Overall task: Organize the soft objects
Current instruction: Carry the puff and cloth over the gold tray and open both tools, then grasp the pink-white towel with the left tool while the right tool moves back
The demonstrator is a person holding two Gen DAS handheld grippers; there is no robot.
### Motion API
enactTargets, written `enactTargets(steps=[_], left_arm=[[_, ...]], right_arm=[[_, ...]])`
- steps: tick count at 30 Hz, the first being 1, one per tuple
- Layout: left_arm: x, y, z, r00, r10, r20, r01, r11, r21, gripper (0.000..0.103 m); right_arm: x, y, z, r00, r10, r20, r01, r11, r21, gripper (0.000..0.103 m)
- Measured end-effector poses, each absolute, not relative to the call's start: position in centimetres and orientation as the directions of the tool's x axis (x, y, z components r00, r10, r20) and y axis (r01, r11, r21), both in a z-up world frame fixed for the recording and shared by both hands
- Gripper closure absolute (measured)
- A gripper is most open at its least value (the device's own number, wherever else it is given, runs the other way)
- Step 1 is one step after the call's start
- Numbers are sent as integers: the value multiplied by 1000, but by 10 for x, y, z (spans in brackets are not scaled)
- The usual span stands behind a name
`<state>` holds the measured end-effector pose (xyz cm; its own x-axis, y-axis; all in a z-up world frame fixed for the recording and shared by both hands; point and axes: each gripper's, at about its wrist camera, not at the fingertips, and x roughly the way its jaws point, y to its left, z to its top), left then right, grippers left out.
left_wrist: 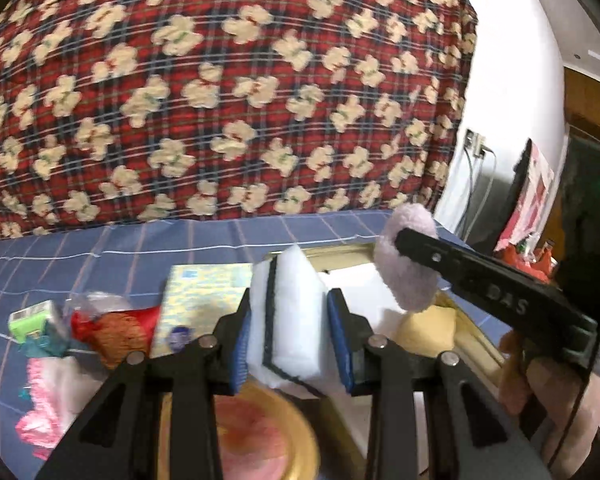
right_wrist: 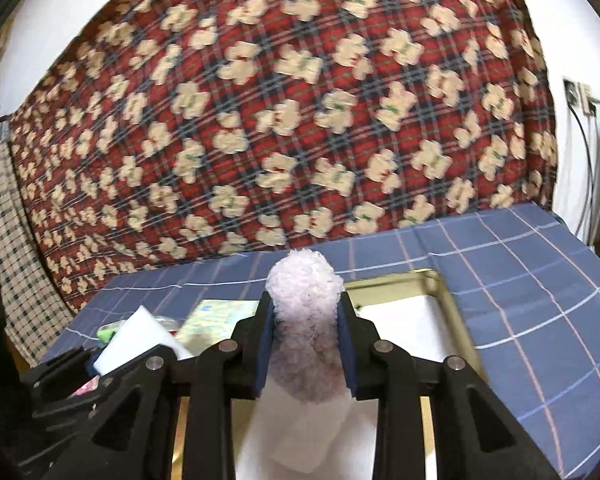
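My left gripper [left_wrist: 296,332] is shut on a white sponge with a black layer [left_wrist: 290,308] and holds it above the blue checked cloth. My right gripper [right_wrist: 305,344] is shut on a fluffy pale pink cloth [right_wrist: 305,320]; it also shows in the left wrist view [left_wrist: 410,268], held over a gold-rimmed tray [left_wrist: 480,336]. The tray's rim [right_wrist: 448,300] and white inside show in the right wrist view. The white sponge [right_wrist: 134,344] appears at lower left there, in the left gripper.
On the blue cloth [left_wrist: 100,248] lie a green packet [left_wrist: 30,318], a red-orange pouch [left_wrist: 120,330], a pink frilly cloth [left_wrist: 48,404], a yellow patterned sheet [left_wrist: 200,296] and a gold-rimmed plate [left_wrist: 256,436]. A yellow sponge [left_wrist: 426,330] lies in the tray. A red bear-patterned quilt [left_wrist: 220,88] stands behind.
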<state>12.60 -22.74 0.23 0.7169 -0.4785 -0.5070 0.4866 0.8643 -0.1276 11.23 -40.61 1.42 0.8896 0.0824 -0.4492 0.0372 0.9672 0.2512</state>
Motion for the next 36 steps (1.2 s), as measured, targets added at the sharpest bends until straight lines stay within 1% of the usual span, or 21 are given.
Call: enactTargets(steps=[3, 6, 9, 11, 13, 14, 15, 16, 17, 18, 22, 29, 32, 34, 35, 36], left_arm=[[129, -250, -2, 672, -503, -544, 525, 841, -130, 69], [136, -266, -9, 646, -501, -575, 533, 836, -130, 69], [141, -277, -16, 629, -496, -599, 533, 835, -133, 69], [143, -283, -18, 631, -486, -605, 527, 841, -125, 65], [144, -285, -19, 631, -483, -607, 526, 841, -123, 64], [144, -286, -19, 626, -486, -610, 532, 838, -122, 62], [143, -287, -19, 627, -484, -610, 533, 838, -116, 58], [141, -288, -19, 632, -482, -606, 535, 838, -108, 55], [140, -289, -19, 635, -481, -604, 538, 837, -101, 48], [139, -289, -18, 643, -479, -597, 537, 838, -94, 41], [136, -287, -15, 659, -478, -580, 534, 841, -87, 37], [127, -272, -5, 699, -467, -542, 511, 856, -79, 36], [113, -253, 2, 738, -449, -503, 491, 869, -57, 31], [103, -233, 5, 771, -424, -474, 466, 884, -33, 28], [100, -225, 6, 782, -414, -466, 456, 890, -25, 27], [97, -212, 7, 799, -392, -456, 435, 900, -12, 27]], right_arm=[[118, -420, 9, 872, 75, -484, 58, 965, 255, 71], [123, -429, 2, 851, 65, -521, 75, 967, 245, 71], [125, -436, -2, 843, 57, -534, 87, 967, 241, 70], [126, -442, -5, 842, 57, -536, 92, 964, 248, 70], [127, -445, -8, 839, 54, -542, 101, 962, 252, 70], [127, -446, -8, 839, 57, -541, 101, 961, 259, 66], [127, -447, -7, 842, 52, -537, 107, 960, 259, 59], [125, -447, -7, 845, 40, -534, 116, 960, 256, 54], [125, -448, -6, 847, 33, -530, 123, 959, 256, 44], [124, -448, -6, 850, 27, -525, 128, 958, 257, 42], [123, -448, -5, 854, 13, -520, 140, 957, 253, 42], [115, -444, 0, 881, 16, -474, 125, 956, 264, 40], [105, -438, 3, 896, 21, -444, 108, 958, 264, 39], [99, -435, 6, 907, 37, -419, 91, 955, 282, 33], [95, -431, 8, 914, 47, -403, 81, 952, 296, 27], [93, -427, 10, 919, 53, -392, 73, 951, 301, 27]])
